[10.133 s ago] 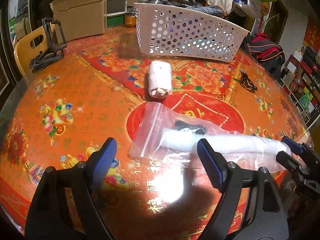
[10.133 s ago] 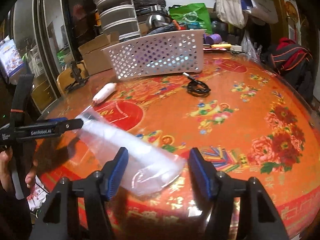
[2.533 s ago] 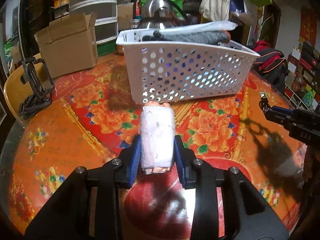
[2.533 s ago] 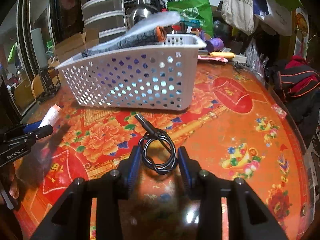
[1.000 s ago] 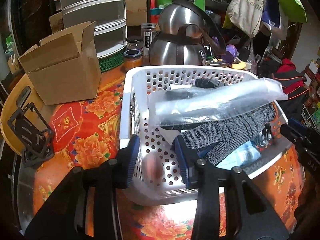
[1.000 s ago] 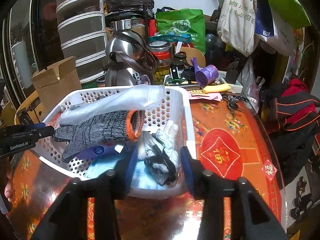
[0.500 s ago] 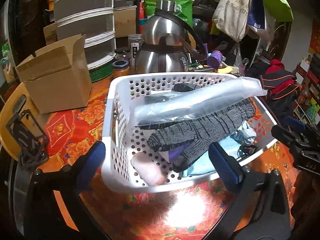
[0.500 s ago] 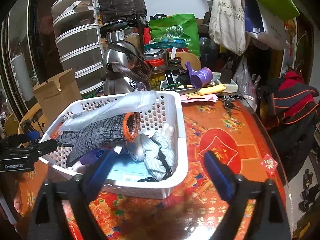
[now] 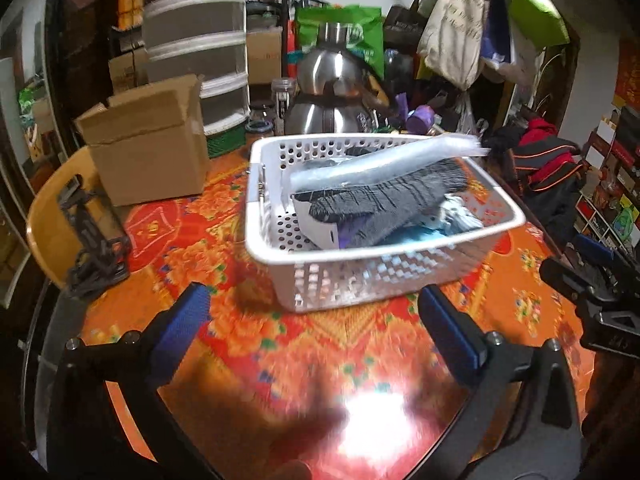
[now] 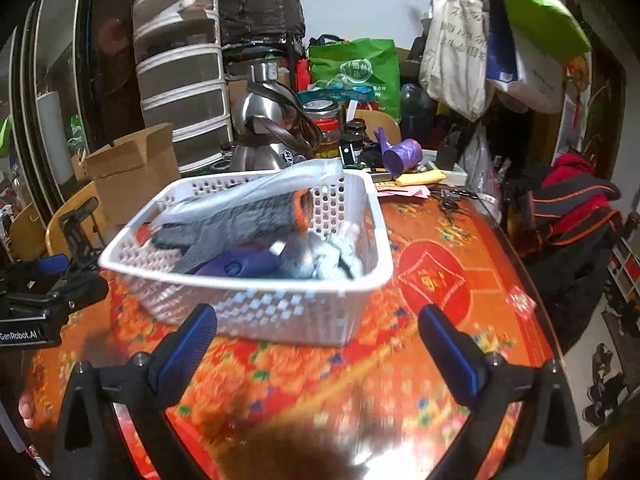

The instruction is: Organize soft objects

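both tongs, left (image 9: 312, 320) and right (image 10: 316, 334), backed off one basket (image 9: 384, 264), empty, just spread wide.

Orange floral table (image 9: 328, 360): white basket (image 9: 372, 276), cardboard box (image 9: 148, 152), steel kettle (image 9: 332, 96).

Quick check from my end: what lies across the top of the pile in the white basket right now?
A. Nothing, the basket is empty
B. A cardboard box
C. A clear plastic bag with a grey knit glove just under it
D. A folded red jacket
C. The clear plastic bag stretches across the white basket with the grey knit glove directly beneath it.
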Available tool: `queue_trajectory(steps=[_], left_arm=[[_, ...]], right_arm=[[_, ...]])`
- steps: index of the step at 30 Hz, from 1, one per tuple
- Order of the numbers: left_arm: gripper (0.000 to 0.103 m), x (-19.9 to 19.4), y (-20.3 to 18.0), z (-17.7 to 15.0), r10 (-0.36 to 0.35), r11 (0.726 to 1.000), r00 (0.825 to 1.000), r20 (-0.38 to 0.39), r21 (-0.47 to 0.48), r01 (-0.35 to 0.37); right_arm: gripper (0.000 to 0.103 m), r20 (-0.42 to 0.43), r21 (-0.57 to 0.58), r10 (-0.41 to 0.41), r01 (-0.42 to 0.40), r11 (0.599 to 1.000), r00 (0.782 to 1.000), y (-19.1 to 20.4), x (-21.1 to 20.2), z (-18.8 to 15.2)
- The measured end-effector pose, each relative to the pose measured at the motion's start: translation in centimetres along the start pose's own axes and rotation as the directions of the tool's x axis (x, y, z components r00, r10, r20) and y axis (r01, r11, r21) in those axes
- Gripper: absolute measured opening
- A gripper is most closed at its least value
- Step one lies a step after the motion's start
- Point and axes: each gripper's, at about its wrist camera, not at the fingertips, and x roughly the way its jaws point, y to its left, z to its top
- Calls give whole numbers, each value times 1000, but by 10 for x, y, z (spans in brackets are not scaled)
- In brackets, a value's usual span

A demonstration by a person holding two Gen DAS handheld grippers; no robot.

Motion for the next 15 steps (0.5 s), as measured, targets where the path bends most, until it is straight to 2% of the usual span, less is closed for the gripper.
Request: queue_trajectory(steps=[6, 9, 12, 15], left_arm=[[103, -93, 7, -42, -3, 1000, 996, 84, -8, 3], [103, -129, 12, -63, -10, 999, 995, 99, -30, 13], [103, -169, 10, -88, -7, 999, 993, 116, -37, 12], [103, -211, -1, -113, -31, 999, 987, 159, -15, 33]], right_arm=[[101, 14, 61, 19, -20, 998, 1000, 14, -77, -43], [101, -8, 47, -24, 24, 999, 1000, 23, -112, -65], [101, 25, 22, -4, 3, 1000, 1000, 31, -150, -86], [101, 63, 55, -7, 4, 998, 998, 35, -193, -106]])
